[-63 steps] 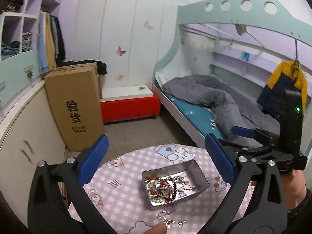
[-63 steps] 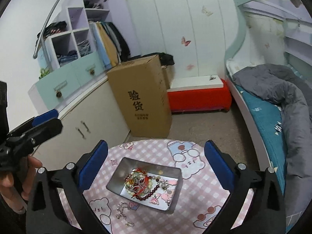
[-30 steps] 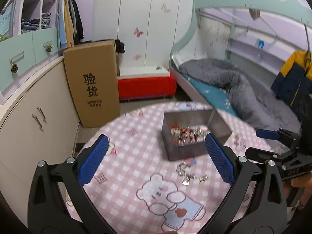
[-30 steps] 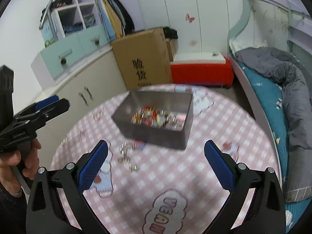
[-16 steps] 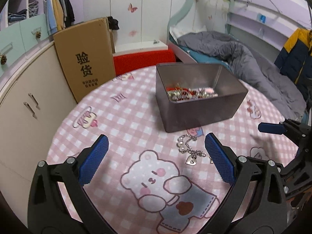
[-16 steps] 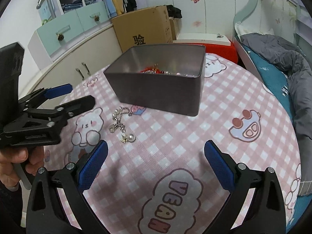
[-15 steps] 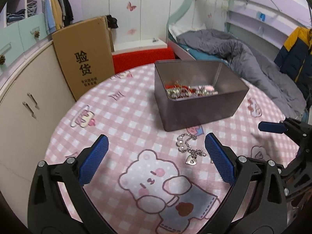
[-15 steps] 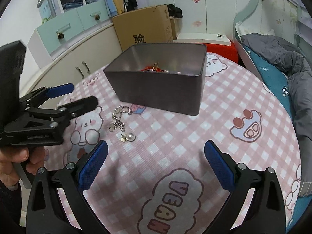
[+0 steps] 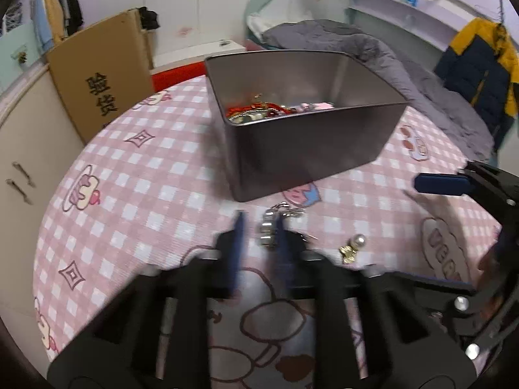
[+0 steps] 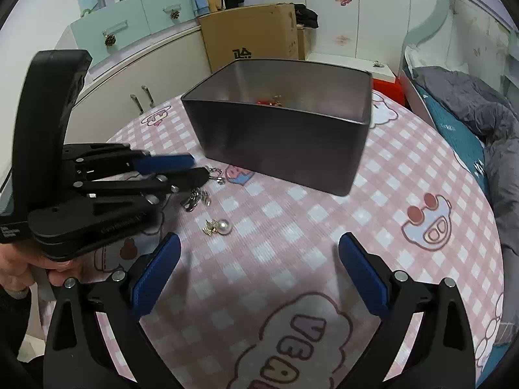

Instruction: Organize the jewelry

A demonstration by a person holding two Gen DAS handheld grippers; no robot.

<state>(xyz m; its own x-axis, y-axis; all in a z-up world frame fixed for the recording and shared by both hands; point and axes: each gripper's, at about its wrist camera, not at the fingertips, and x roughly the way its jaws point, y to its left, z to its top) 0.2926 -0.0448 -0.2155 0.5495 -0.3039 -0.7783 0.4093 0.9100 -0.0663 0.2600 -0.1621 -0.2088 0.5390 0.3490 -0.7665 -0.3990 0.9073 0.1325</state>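
A round table [image 10: 405, 175] in pink checked cloth fills the middle of both views. At its upper centre stands a grey metal tin [image 10: 285, 142], holding a tangle of red and gold jewelry [image 9: 259, 110] with some pink pieces on its floor.

Low in the left wrist view, the left gripper [image 9: 259, 230] has its jaws drawn narrow around a silver chain bracelet [image 9: 271, 230] lying just in front of the tin; blur hides whether they actually grip it. The right gripper [image 10: 256, 259], at the bottom of its own view, is spread wide and holds nothing.

A pearl earring [image 10: 220, 227] lies loose, left of centre.

The risk, I judge, is a partial pinch: the limp chain could slip free on lifting, or drag and knock the small earring away.
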